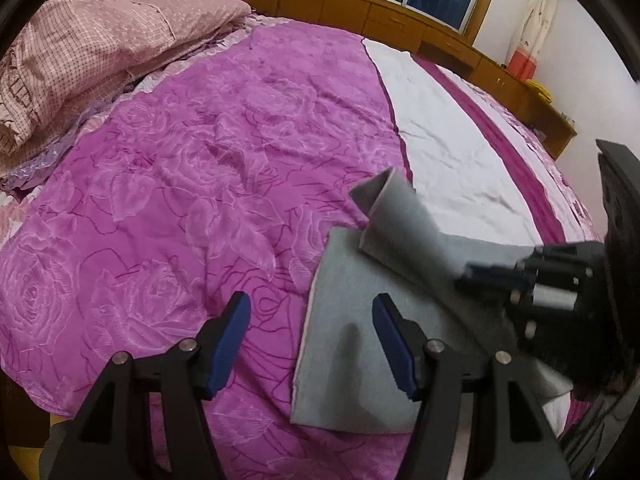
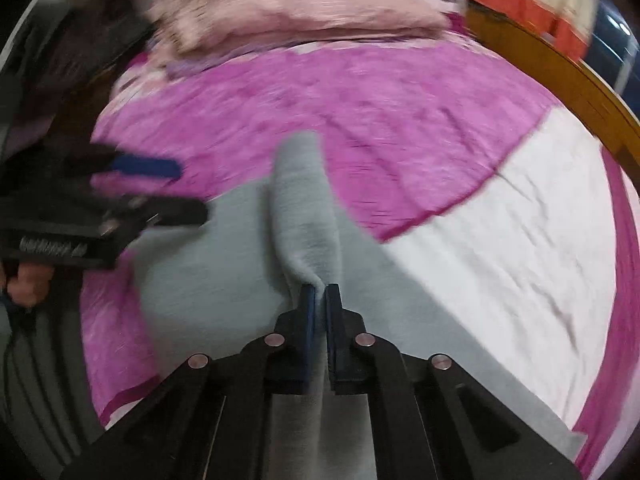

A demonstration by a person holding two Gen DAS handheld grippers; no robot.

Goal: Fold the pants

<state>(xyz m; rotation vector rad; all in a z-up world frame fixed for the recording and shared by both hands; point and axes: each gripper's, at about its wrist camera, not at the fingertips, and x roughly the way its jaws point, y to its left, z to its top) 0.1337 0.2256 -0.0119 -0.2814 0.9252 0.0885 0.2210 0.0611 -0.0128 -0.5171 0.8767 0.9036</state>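
A bed [image 1: 200, 200] fills both views, its quilt magenta with a raised rose pattern, soft and faintly creased. A broad white band [image 1: 452, 160] of smooth, wrinkled cloth runs down the quilt toward the bed's right edge, trimmed on each side in darker purple. At the head end lies a pink pillow [image 1: 100, 60] in fine check with a frilled border. A wooden ledge [image 1: 360, 12] follows the far edge of the bed under a dark window.

The pants [image 1: 348, 340] are grey, matte and fleecy, spread flat at the near edge of the bed, beside the white band. One part [image 2: 304, 208] is lifted off the flat layer into a rolled, tube-like fold.

The right gripper [image 2: 319, 300] is clenched on that raised fold, the fabric pinched between its blue pads. The left gripper [image 1: 312, 340] stands released, jaws wide, one blue pad over the quilt, the other over the pants' left edge, nothing between them gripped.
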